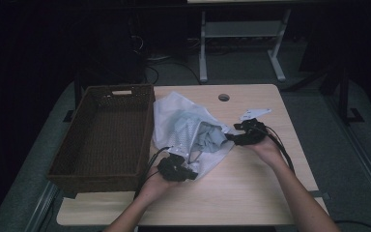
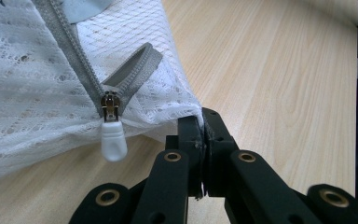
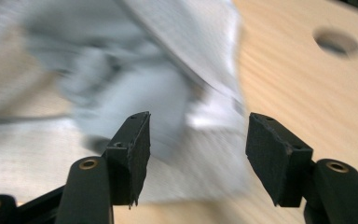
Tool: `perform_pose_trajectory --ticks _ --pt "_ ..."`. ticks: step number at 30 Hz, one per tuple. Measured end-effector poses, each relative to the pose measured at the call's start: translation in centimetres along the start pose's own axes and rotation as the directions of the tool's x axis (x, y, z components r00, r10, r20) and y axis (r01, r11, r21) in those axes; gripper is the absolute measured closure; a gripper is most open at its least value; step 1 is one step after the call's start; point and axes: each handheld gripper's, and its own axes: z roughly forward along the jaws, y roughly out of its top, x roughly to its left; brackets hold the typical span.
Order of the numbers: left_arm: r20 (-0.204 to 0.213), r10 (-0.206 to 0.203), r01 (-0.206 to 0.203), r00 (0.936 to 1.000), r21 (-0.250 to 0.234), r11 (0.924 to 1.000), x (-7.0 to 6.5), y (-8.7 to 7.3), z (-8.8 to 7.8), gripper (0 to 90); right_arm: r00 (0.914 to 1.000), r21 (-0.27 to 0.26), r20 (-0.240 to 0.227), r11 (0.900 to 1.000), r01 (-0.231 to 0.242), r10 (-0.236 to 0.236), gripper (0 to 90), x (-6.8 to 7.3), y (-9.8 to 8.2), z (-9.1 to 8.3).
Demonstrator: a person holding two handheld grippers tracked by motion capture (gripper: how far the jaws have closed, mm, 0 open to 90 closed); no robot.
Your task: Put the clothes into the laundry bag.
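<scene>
A white mesh laundry bag (image 1: 183, 126) lies on the wooden table (image 1: 251, 193), its zip open, and a grey garment (image 1: 211, 138) pokes out of its mouth. My left gripper (image 1: 187, 173) is at the bag's near corner; in the left gripper view (image 2: 203, 133) it is shut on the bag's edge, beside the white zipper pull (image 2: 113, 141). From the right, my right gripper (image 1: 230, 138) faces the bag's mouth. In the right gripper view (image 3: 197, 147) it is open, the blurred grey garment (image 3: 135, 88) lies beyond the pads, and nothing is pinched.
A dark wicker basket (image 1: 96, 180) stands to the left of the bag, with its long side against it. A round cable hole (image 1: 223, 97) is in the table's far edge. Bare tabletop lies in front of the bag and to its right.
</scene>
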Motion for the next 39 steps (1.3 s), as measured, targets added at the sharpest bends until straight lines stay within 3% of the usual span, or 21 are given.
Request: perform_pose_trajectory --ticks 3,6,7,8,9,10,12,13,20,26,31,32,35,36,39 --pt "0.003 -0.001 0.001 1.0 0.002 1.0 0.1 0.0 0.0 87.7 0.9987 0.026 0.008 0.998 -0.051 0.051 39.3 -1.7 -1.2 0.8" --pt "0.002 -0.001 0.001 1.0 0.003 1.0 0.1 0.0 0.1 87.7 0.9971 0.047 -0.008 0.996 -0.075 0.076 44.2 -2.4 -1.9 1.8" --pt "0.002 -0.001 0.001 1.0 0.003 1.0 0.1 0.0 0.0 87.7 0.9968 0.057 -0.02 0.995 -0.076 0.077 55.6 -2.5 -2.1 2.4" --pt "0.001 -0.001 0.001 1.0 0.003 1.0 0.1 0.0 0.0 87.7 0.9968 0.057 -0.02 0.995 -0.076 0.077 55.6 -2.5 -2.1 2.4" --pt "0.0 -0.001 0.001 1.0 0.003 1.0 0.1 0.0 0.0 87.7 0.9964 0.068 -0.038 0.995 -0.073 0.076 69.9 -2.5 -2.2 2.7" --pt "-0.001 -0.002 0.002 1.0 0.002 1.0 0.1 0.0 0.0 87.7 0.9964 0.068 -0.038 0.995 -0.073 0.076 69.9 -2.5 -2.2 2.7" --pt "-0.008 -0.002 0.002 1.0 -0.003 1.0 0.2 0.0 -0.1 87.8 0.9971 0.076 -0.044 0.995 -0.059 0.063 85.2 -2.4 -2.2 2.7" --pt "-0.018 -0.005 0.005 0.9998 -0.006 1.0 0.2 0.0 -0.2 87.8 0.997 0.074 -0.051 0.996 -0.054 0.058 87.3 -2.4 -2.2 2.5" --pt "-0.046 -0.023 0.022 0.9987 -0.011 0.9997 0.5 -0.1 -0.4 87.7 0.9991 0.096 -0.024 0.995 -0.032 0.034 87.4 -2.0 -2.5 0.5" --pt "-0.074 -0.039 0.039 0.9965 -0.003 0.9992 0.7 -0.2 -0.3 87.1 0.9999 0.136 -0.012 0.991 0.001 0.001 87.3 0.1 -3.7 -2.2" --pt "-0.112 -0.05 0.05 0.9925 -0.004 0.9987 0.8 -0.2 -0.5 80.3 0.9998 0.141 -0.021 0.99 0.005 -0.002 87.4 2.1 -5.1 -4.7" --pt "-0.116 -0.051 0.05 0.992 -0.008 0.9987 0.8 -0.2 -0.6 75.3 0.9994 0.143 -0.03 0.99 0.02 -0.016 87.4 3.0 -5.8 -5.5" --pt "-0.147 -0.058 0.052 0.9875 -0.049 0.9975 0.2 0.3 -1.6 62.3 0.9988 0.146 -0.046 0.989 0.02 -0.013 87.4 4.2 -6.8 -6.4" --pt "-0.156 -0.053 0.044 0.9864 -0.065 0.9969 -0.2 0.6 -2.0 62.3 0.9988 0.146 -0.046 0.989 0.02 -0.013 87.4 4.2 -6.8 -6.4" --pt "-0.149 -0.046 0.028 0.9878 -0.118 0.9926 -1.5 1.4 -3.4 55.1 0.9982 0.157 -0.059 0.987 0.021 -0.011 87.3 4.7 -7.5 -6.7"
